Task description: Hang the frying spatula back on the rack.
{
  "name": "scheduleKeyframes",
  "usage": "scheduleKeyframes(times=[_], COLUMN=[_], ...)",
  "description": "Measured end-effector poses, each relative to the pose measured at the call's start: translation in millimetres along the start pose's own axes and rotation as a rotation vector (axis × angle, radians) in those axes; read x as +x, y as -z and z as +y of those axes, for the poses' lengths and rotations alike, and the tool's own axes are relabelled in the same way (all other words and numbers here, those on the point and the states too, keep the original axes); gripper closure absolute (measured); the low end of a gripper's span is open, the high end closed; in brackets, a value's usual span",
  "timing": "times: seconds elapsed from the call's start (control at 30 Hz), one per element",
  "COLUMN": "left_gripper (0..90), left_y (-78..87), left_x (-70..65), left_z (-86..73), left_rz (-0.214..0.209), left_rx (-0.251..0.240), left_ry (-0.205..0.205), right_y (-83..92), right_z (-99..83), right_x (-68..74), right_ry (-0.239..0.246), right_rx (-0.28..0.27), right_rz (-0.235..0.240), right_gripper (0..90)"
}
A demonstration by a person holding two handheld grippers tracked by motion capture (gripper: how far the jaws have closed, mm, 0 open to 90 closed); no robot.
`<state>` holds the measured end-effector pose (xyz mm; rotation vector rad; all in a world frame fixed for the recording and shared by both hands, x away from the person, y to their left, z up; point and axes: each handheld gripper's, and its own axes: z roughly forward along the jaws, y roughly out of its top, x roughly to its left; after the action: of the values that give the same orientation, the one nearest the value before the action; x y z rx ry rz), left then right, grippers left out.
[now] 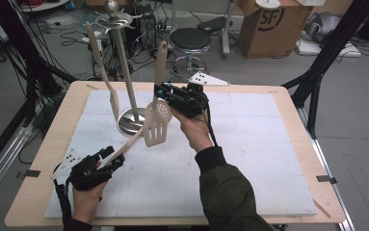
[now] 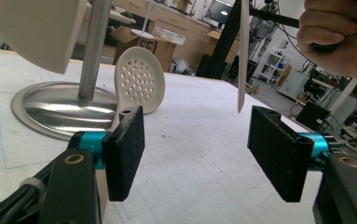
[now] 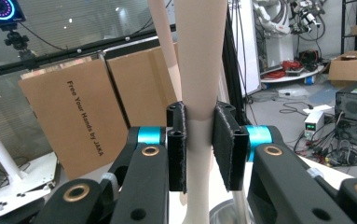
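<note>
Your right gripper (image 1: 165, 92) pinches the smooth beige handle of the slotted spatula (image 1: 155, 124), lifted upright beside the steel stand (image 1: 130, 103). Your left gripper (image 1: 109, 155), jaws spread, rests by the perforated skimmer (image 2: 139, 80) on the white foam mat (image 1: 249, 154).

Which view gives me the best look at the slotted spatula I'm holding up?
The high view: the slotted spatula shows whole there, blade down, its handle clamped in the right gripper. The right gripper view shows just the handle pinched between the pads. The left gripper view shows it as a thin edge hanging down.
</note>
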<state>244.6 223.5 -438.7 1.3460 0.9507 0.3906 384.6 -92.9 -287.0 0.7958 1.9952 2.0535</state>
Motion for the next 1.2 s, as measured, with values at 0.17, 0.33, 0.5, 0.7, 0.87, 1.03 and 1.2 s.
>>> scheduleKeyframes(times=[0.17, 0.33, 0.5, 0.7, 0.87, 1.03, 1.2], left_gripper=[36.9, 36.9, 36.9, 36.9, 36.9, 36.9, 36.9], left_y=[0.5, 1.0, 0.7, 0.5, 1.0, 1.5, 2.3], left_x=[1.4, 2.0, 1.9, 2.6, 2.2, 3.3, 4.0], left_z=[-0.1, -0.6, -0.6, -0.3, -0.1, 0.0, 0.1], left_rz=[-0.002, -0.003, -0.003, -0.002, -0.005, -0.005, -0.007], left_rx=[0.002, 0.003, 0.004, -0.001, -0.005, -0.008, -0.010], left_ry=[0.003, 0.008, 0.009, 0.010, 0.014, 0.018, 0.019], right_y=[-11.1, -18.4, -25.6, -34.5, -43.8, -50.7, -51.4], right_z=[6.5, 12.2, 18.0, 16.2, 14.7, 19.7, 21.5], right_x=[2.3, 2.5, 8.1, 13.0, 16.8, 17.8, 10.6], right_ry=[0.013, 0.012, 0.022, 0.030, 0.029, 0.028, 0.018], right_rx=[-0.003, -0.025, -0.025, -0.010, 0.003, 0.017, 0.021], right_rz=[0.015, 0.025, 0.042, 0.048, 0.053, 0.051, 0.042], right_gripper=[77.1, 77.1, 77.1, 77.1, 77.1, 77.1, 77.0])
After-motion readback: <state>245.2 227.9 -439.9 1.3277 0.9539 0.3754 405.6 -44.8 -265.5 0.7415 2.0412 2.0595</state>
